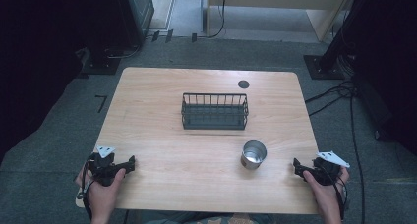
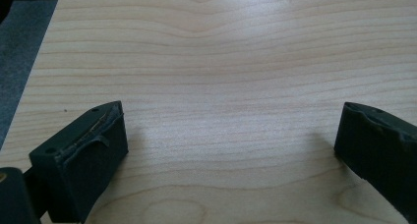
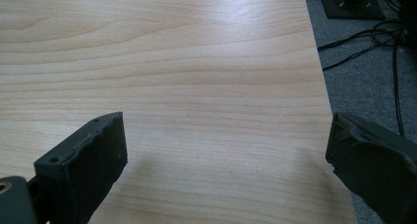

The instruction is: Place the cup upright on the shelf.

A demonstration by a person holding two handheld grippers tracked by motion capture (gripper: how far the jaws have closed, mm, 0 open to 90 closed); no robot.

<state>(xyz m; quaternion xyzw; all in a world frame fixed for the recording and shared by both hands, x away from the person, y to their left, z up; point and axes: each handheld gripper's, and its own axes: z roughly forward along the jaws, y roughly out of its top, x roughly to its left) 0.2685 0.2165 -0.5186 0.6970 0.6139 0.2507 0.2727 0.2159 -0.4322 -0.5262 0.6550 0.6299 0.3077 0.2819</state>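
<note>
At the near left corner of the bench (image 1: 162,150) I had the left tool (image 1: 129,163) resting, jaws wide apart and empty; the right tool (image 1: 297,166) sat likewise open and empty at the near right edge. Mid-bench stood a dark wire basket (image 1: 215,111), and a metal cup (image 1: 253,154) stood upright nearer the right tool.

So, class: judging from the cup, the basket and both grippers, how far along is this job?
Nothing looks done yet. The metal cup stands upright on the table, apart from the wire basket, which holds nothing. Nothing is in hand: the left gripper and right gripper rest open at the near corners. Any handling of the cup is still ahead.
</note>
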